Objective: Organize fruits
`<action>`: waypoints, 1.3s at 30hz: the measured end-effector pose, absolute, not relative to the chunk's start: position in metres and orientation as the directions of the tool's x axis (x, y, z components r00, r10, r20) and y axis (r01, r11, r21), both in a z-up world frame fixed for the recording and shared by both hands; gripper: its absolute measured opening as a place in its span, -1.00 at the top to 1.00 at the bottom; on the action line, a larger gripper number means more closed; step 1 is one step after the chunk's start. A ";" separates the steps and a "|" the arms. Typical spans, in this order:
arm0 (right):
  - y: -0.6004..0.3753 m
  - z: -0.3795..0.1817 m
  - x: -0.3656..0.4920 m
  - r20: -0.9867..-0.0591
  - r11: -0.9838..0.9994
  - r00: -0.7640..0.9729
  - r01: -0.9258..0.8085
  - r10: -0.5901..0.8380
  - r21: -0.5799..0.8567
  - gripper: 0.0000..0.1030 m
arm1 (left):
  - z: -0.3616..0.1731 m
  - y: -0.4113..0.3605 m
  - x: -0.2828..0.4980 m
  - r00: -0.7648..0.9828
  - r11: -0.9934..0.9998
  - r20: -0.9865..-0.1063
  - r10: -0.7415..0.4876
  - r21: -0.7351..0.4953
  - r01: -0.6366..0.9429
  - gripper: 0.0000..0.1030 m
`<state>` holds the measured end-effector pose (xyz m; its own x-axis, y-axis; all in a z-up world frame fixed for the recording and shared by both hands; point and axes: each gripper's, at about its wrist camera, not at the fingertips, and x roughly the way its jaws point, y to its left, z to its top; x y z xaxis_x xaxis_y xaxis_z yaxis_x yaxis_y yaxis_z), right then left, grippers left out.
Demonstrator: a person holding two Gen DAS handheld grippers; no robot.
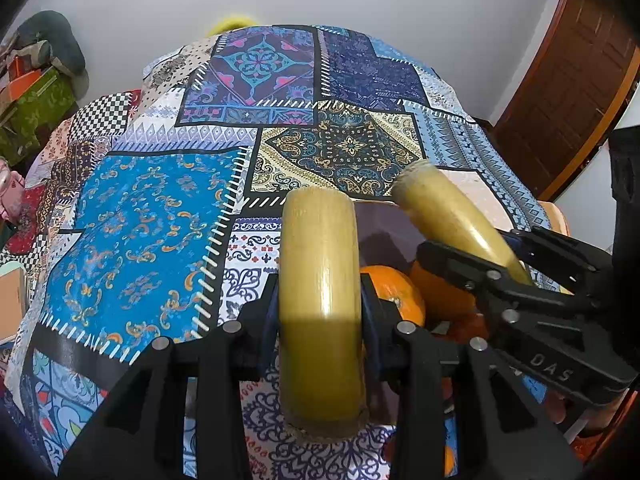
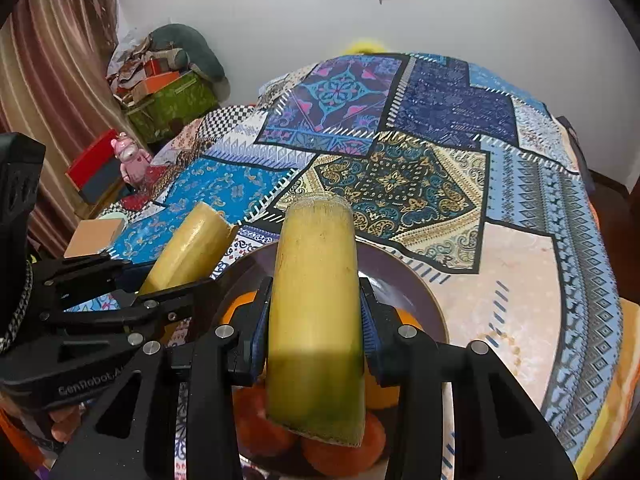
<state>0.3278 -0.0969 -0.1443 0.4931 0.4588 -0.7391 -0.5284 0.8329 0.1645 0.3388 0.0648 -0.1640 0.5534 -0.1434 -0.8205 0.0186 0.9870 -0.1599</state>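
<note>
Patchwork-cloth tabletop [image 2: 520, 240] fills frame, dark bowl [image 2: 416, 280] with oranges [image 2: 344, 456] lower center, left hand-held gripper [image 1: 322, 308] and right hand-held gripper [image 2: 316, 320] each clamped on a yellow-green stalk piece [image 2: 316, 300] above bowl; likely placing step, next: lower, release.

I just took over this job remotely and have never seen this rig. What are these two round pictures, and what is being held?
There is no robot: a person holds two black hand grippers, each with a fisheye camera looking along its fingers. In the left wrist view, the left gripper clamps a yellow-green cut stalk piece, with the right gripper beside it. In the right wrist view, the right gripper clamps a second yellow-green stalk piece. Below both is a dark purple round bowl holding orange round fruits, on a patchwork-patterned tablecloth.
</note>
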 end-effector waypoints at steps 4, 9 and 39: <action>-0.092 -0.150 0.334 -0.755 0.833 0.483 -0.533 0.443 0.148 0.30 | -0.171 0.064 0.346 0.539 0.986 -0.830 -0.144 -0.163 0.012 0.30; -0.091 -0.158 0.339 -0.775 0.836 0.466 -0.530 0.427 0.142 0.30 | -0.177 0.067 0.352 0.533 0.984 -0.832 -0.151 -0.177 0.002 0.29; -0.124 -0.121 0.287 -0.731 0.829 0.513 -0.545 0.450 0.128 0.25 | -0.130 0.057 0.294 0.604 0.992 -0.787 -0.125 -0.120 0.049 0.22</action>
<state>0.2873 -0.1238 -0.1208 0.5132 0.4502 -0.7307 -0.5447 0.8288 0.1281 0.2936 0.0568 -0.1297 0.6038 -0.1250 -0.7873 0.0492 0.9916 -0.1197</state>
